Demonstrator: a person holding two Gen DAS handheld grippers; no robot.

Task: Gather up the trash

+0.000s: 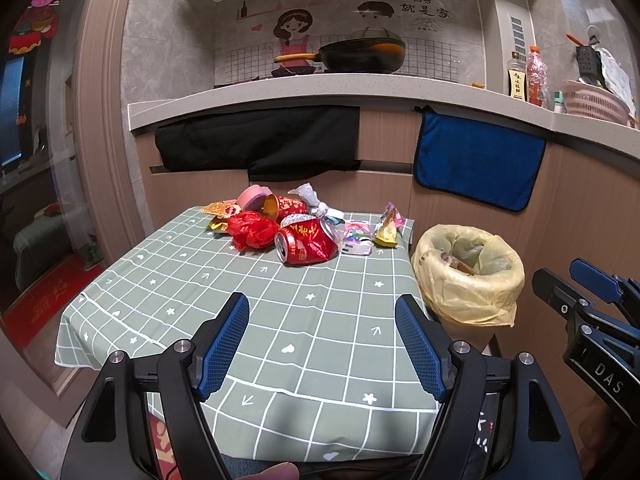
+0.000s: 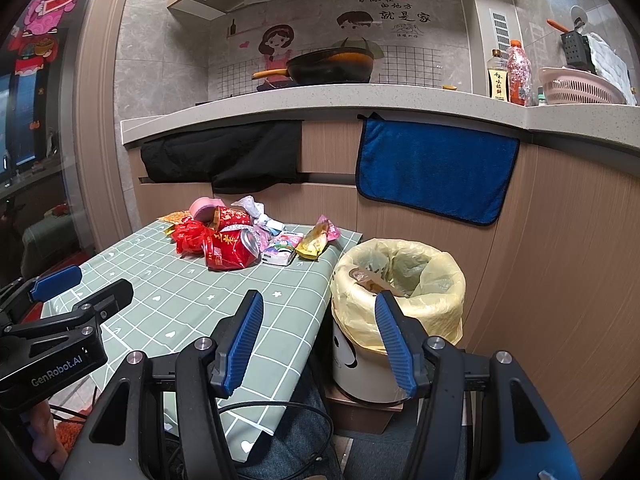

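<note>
A heap of trash lies at the far edge of the bench (image 1: 280,340): a crushed red can (image 1: 306,245) on its side, crumpled red plastic (image 1: 252,229) touching it, wrappers (image 1: 386,226) to the right. Lower right stands a bin (image 1: 468,272) lined with a yellow bag, some rubbish inside.

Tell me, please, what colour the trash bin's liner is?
Pale yellow liner, seen best in the right wrist view.

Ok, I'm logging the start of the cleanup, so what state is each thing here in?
left gripper: open, empty
right gripper: open, empty
red can: crushed, on its side
red bag: crumpled
trash bin: open, lined with a yellow bag, some trash inside
blue towel: hanging flat
pan: upright on the counter
</note>
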